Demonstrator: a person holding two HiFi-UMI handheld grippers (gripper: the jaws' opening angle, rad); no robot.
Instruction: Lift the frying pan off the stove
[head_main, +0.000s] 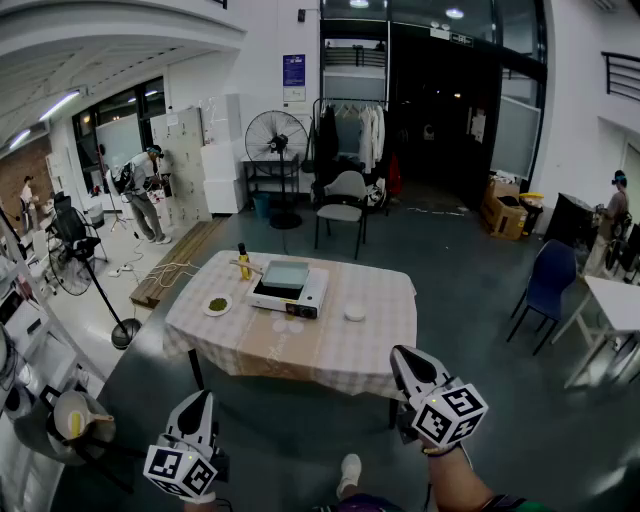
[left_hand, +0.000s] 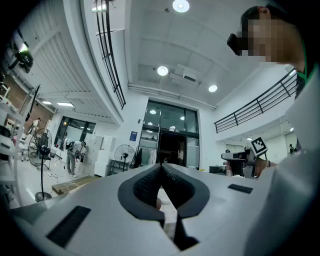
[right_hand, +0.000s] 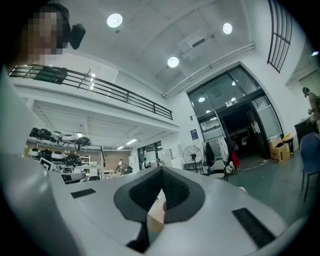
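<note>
Head view shows the frying pan (head_main: 285, 274) sitting flat on the small stove (head_main: 291, 297). The stove is on the table (head_main: 330, 352) at 12 o'clock, well apart from both grippers. The left gripper (head_main: 197, 408) at 7 o'clock and the right gripper (head_main: 408, 364) at 5 o'clock hang low. I think that is because the person is not yet near enough to reach. Each gripper's 2 fingers (left_hand: 145, 186) are pressed together with nothing between them. The pan's handle is too small to make out. Both gripper views are mostly filled by gray jaws, so the pan is hidden there.
</note>
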